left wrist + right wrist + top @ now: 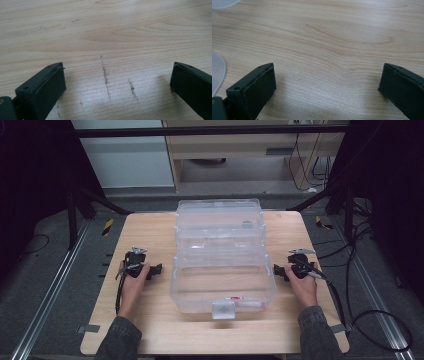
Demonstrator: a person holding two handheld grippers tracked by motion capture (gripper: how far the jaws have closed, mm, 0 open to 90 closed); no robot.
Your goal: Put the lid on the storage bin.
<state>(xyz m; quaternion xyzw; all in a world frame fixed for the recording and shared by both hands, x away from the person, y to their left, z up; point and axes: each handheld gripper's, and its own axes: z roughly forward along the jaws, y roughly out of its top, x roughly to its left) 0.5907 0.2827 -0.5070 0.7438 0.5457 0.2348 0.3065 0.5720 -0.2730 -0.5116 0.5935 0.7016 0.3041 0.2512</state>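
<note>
Dark curtains and grey floor surround a pale wooden table [150, 320], bare apart from one big clear plastic box [220, 270]. It sits centred, lid swung back toward the far edge, latch [223, 309] facing the person, probably so both sides stay reachable. Something small with a red mark lies inside near the front wall (too blurred to name). Either side of the box, resting low by the tabletop, wait the left gripper [117, 80] and right gripper [325, 80], each with jaws spread wide, holding nothing, only wood grain between them.
</note>
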